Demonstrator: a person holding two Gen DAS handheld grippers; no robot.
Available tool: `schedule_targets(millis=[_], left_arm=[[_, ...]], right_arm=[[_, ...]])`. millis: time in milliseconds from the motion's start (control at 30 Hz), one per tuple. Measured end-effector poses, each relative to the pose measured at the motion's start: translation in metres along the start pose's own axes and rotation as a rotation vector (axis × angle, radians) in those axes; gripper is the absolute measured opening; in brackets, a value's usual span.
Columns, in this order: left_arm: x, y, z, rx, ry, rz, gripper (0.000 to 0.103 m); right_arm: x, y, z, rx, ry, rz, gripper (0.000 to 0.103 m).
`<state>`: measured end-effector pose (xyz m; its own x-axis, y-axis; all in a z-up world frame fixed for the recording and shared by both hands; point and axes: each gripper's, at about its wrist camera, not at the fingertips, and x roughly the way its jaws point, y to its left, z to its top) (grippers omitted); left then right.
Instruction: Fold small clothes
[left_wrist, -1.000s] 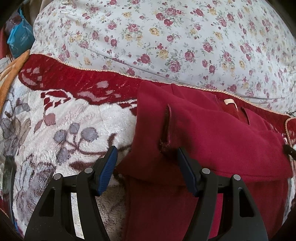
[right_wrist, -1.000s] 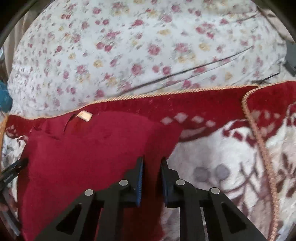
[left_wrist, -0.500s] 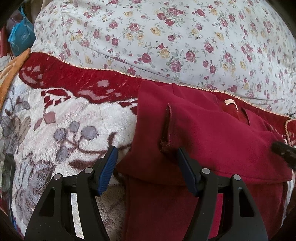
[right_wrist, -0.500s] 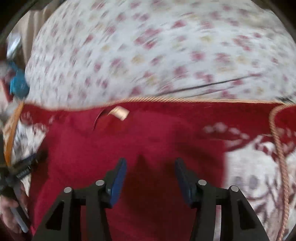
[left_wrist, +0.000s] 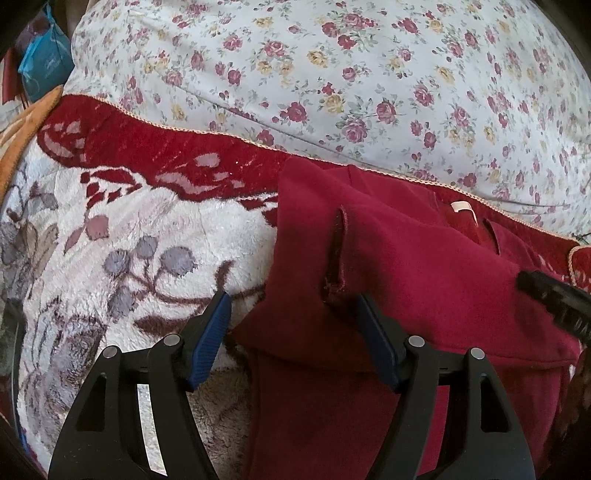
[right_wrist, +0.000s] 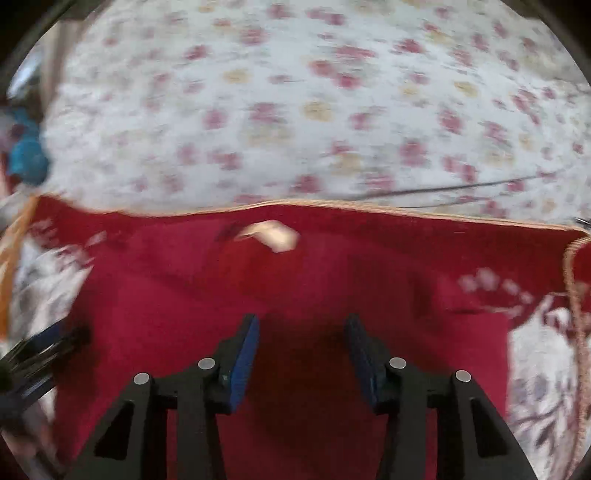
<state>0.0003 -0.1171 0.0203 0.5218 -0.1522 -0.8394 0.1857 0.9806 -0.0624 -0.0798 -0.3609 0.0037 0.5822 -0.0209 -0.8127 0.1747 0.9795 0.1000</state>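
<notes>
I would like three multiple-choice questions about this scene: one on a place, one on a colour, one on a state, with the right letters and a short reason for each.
1. Where does the pale label sit on the dark red garment?
A. near its far edge, by the blanket's corded border
B. under the left gripper
C. on the floral sheet

2. What colour are the pads on the jaws of the left gripper?
A. yellow
B. blue
C. white

3. How do the jaws of the right gripper stand?
A. shut on the label
B. shut on the cord
C. apart, above the garment, clamping nothing

Answers:
1 A, the label lies close to the border of the plush blanket.
2 B, both pads show blue.
3 C, a clear gap shows between the pads.
</notes>
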Motion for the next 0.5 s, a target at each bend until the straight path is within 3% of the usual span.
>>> schedule_targets(millis=[133,233,367,500], left_arm=[[-0.001,0.000,-0.001,0.010,-0.007,0.005,0.070],[-0.001,0.000,-0.002,0.010,-0.005,0.004,0.070],[-0.002,0.000,-0.003,0.016,-0.003,0.006,0.070],[-0.004,-0.001,-0.005,0.022,-0.007,0.011,0.070]], right_arm=[[0.021,0.025,-0.005,-0.069,0.032,-0.016,0.047],[0.020,0.015,0.000,-0.039,0.031,-0.031,0.047],[-0.018,-0.002,-0.005,0.007,0.014,-0.047,0.048],[-0.057,-0.030,-0.035,0.009,0.028,-0.147,0.048]])
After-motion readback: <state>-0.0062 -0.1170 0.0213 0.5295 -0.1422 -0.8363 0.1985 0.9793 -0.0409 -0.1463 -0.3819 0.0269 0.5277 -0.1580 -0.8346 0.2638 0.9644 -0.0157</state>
